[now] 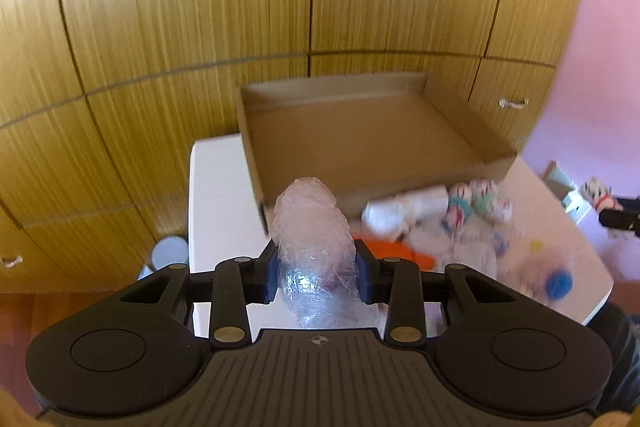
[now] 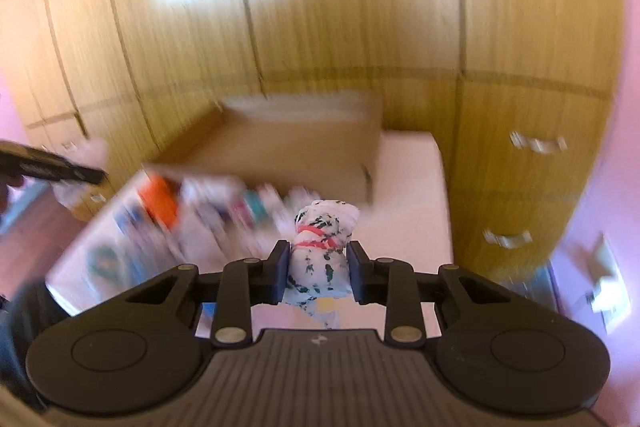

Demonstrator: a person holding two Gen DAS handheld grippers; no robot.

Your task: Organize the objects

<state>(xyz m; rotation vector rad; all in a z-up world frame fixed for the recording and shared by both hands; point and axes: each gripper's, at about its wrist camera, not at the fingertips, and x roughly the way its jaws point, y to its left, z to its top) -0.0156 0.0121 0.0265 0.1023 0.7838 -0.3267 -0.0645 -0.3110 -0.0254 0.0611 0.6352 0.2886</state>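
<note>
My left gripper is shut on a crumpled clear plastic bag, held above the white table in front of an open brown cardboard box. My right gripper is shut on a rolled white cloth bundle with dark specks and a red tie, held above the table's right part. The same bundle and right gripper show at the far right of the left wrist view. The box also shows, blurred, in the right wrist view.
Several rolled bundles, a white roll, an orange item and a blue cap lie on the table before the box. Wooden cabinet doors stand behind. A drawer unit stands at the right.
</note>
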